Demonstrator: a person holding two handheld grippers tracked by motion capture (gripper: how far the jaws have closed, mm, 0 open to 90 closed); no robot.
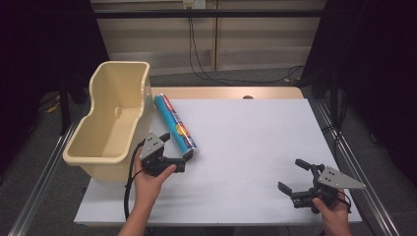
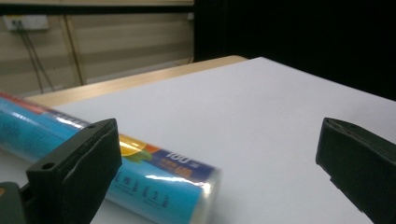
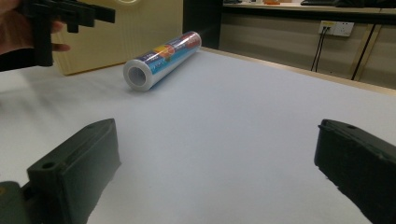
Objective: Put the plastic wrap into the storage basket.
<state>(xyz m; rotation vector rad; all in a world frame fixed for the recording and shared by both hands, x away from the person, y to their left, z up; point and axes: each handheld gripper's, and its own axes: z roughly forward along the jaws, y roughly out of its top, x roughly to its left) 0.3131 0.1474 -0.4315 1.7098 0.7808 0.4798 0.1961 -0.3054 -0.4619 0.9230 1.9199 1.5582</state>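
While both tongs gape empty, the left tongs [image 1: 177,150] flank the blue roll's [image 1: 174,123] near end beside the cream bin [image 1: 115,115]; the right tongs [image 1: 294,176] hover over the white tabletop [image 1: 246,147].

One blue roll [image 1: 174,129], one cream bin [image 1: 112,118], one white table [image 1: 255,147], and two claws.

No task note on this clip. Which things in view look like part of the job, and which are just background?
Likely part of the job:
- blue roll, lying on the white sheet beside the left gripper, whose jaws are open
- cream bin at the table's left edge, empty
- right gripper, open, over bare sheet

Just there:
- wall sockets and cables
- table
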